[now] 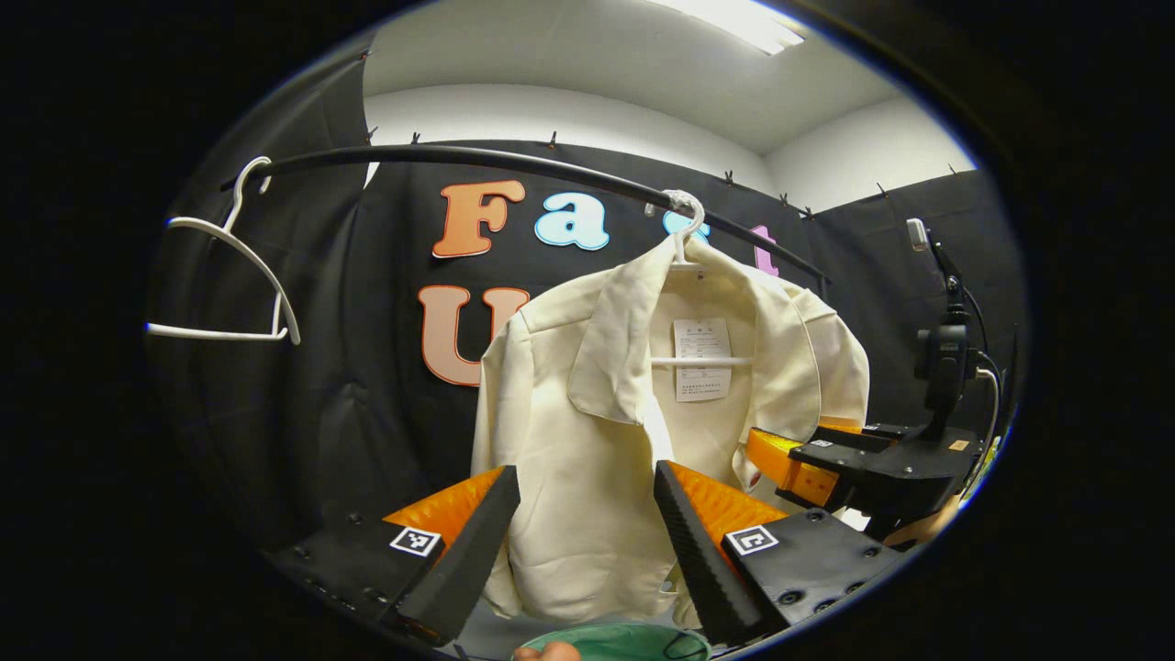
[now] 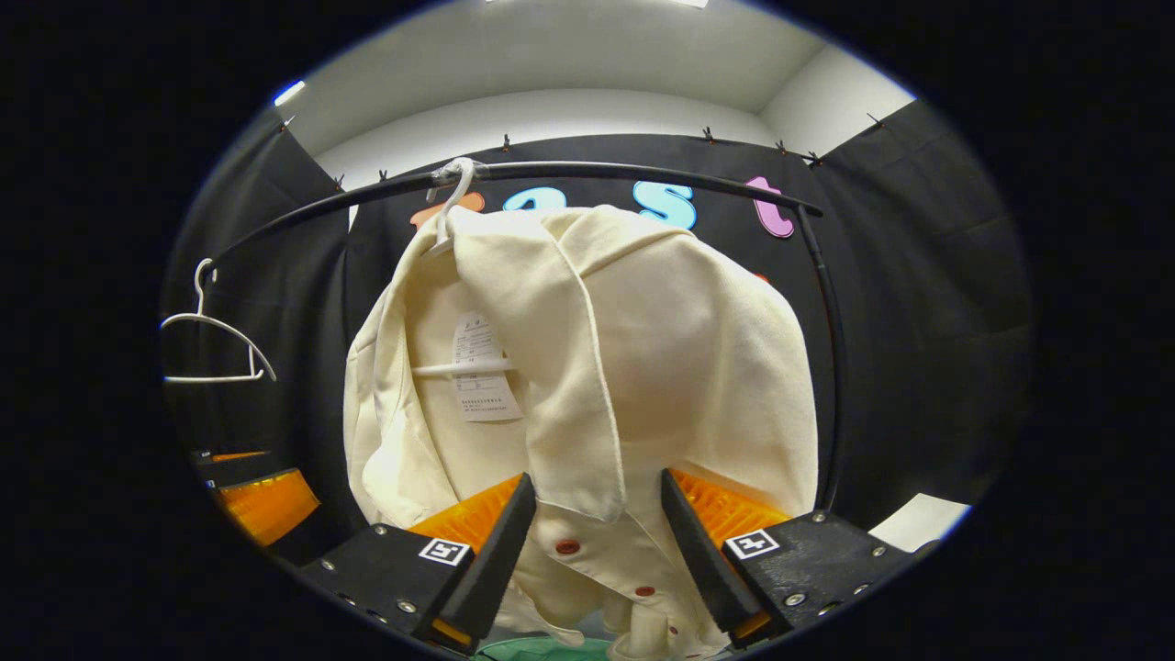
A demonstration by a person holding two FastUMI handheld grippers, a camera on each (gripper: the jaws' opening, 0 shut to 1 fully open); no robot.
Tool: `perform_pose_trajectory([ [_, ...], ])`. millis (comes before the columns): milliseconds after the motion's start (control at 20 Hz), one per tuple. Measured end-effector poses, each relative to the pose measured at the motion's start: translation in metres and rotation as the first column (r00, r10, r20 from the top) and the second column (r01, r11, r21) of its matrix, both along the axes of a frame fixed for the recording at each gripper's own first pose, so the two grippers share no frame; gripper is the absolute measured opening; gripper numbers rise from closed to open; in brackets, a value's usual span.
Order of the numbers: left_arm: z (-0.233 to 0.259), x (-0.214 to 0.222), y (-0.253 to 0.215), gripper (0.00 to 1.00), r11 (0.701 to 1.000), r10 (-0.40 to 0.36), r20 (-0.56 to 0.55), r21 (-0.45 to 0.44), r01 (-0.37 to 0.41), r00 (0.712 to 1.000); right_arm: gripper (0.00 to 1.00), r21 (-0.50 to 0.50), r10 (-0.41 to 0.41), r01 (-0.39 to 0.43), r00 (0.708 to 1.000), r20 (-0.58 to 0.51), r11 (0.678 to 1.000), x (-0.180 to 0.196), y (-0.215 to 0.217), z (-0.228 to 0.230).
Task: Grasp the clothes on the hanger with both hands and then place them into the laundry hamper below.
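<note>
Bright ceiling strip light (image 1: 734,23) (glaring) — sharp centre, edges seemingly fisheye-bent.

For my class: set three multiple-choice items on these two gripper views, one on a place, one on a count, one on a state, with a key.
1. Where does the cream shirt hang?
A. in the hamper
B. on a hanger on the black rail
C. on the floor

2. How many white hangers are on the rail?
A. one
B. two
C. four

3. The left claw is:
A. open
B. shut on the shirt
C. shut on the rail

Key: B, the hook sits over the rail; B, the bare hanger plus the shirt's hanger; A, fingers spread, shirt beyond them.
</note>
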State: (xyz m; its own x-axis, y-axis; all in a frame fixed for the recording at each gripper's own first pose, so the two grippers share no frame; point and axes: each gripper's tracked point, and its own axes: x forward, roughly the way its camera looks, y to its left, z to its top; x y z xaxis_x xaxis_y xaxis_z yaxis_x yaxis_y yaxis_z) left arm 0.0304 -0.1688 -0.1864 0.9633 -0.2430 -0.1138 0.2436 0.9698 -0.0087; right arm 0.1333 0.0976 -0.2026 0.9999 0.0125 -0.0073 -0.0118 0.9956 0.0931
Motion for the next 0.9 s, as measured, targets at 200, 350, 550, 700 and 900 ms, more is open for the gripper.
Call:
perform_pose_trajectory([
  [200,-0.004,0.019,-0.009,0.97,1.0,0.003,0.002,0.011,-0.003,1.0,0.61,0.011,0.028,-0.028,1.0,-0.003,1.0,0.008,0.003,-0.002],
  [350,-0.007,0.031,-0.021,0.97,1.0,-0.008,-0.002,-0.001,0.008,1.0,0.39,0.018,0.04,-0.04,0.999,-0.006,0.999,0.012,0.003,-0.001],
  [550,-0.01,0.044,-0.036,0.97,1.0,-0.024,-0.011,-0.014,0.023,1.0,0.14,0.004,0.046,-0.046,0.999,0.003,0.999,0.009,-0.002,0.001],
  [700,-0.008,0.055,-0.035,0.97,1.0,0.002,0.02,0.007,-0.002,1.0,0.09,0.003,0.068,-0.068,0.998,0.011,0.998,0.001,0.001,0.005],
  [900,-0.015,0.079,-0.043,1.0,1.0,0.025,0.02,0.011,-0.025,0.999,0.06,-0.042,0.086,-0.085,0.996,0.029,0.995,-0.012,0.0,0.012],
])
